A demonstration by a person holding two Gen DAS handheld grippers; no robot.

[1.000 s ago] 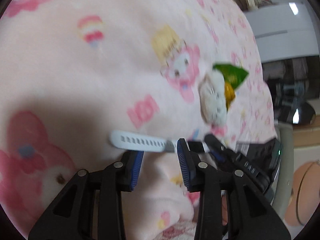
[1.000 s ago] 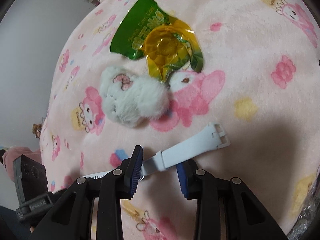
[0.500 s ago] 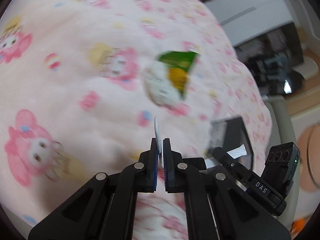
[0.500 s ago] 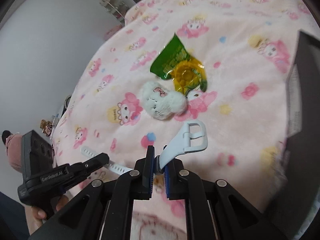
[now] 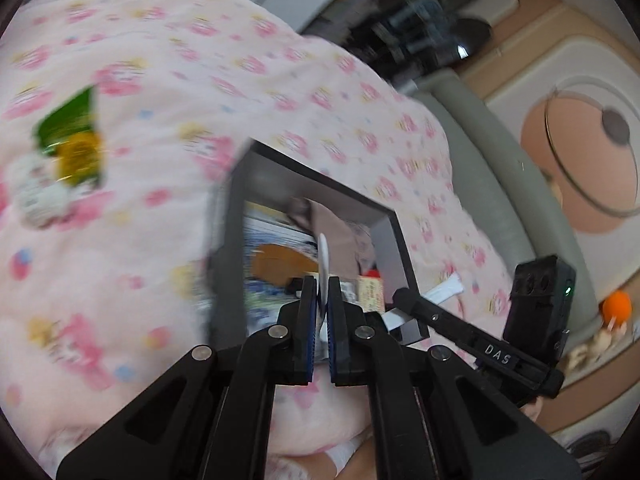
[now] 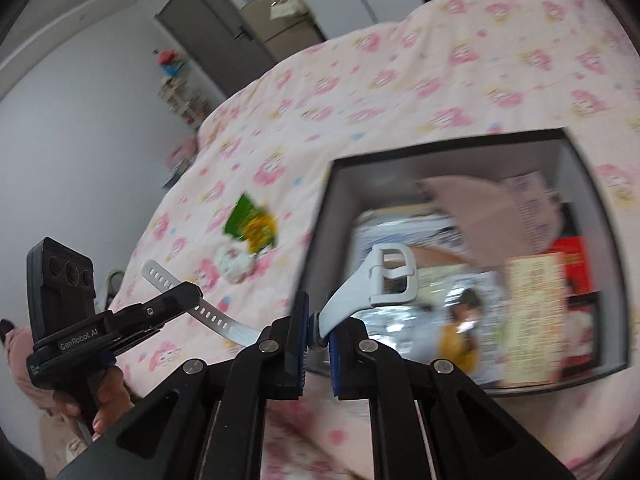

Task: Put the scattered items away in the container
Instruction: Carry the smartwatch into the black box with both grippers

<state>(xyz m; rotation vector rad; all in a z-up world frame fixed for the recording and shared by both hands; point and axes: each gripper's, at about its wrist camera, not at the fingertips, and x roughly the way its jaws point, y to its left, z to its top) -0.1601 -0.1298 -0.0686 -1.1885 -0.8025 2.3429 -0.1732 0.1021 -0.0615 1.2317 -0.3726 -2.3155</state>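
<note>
The left hand-held gripper (image 6: 192, 292) pinches the holed end of the white watch strap (image 6: 216, 318) above the bed (image 6: 360, 92). The right hand-held gripper (image 6: 318, 320) clamps its buckle end (raised over the black container (image 6: 580, 152), beside the green packet (image 6: 250, 220)).

A bedroom in a home is shown: a bed (image 6: 400, 92) is covered with a pink cartoon blanket (image 5: 200, 80), and a door (image 6: 208, 28) is seen.
</note>
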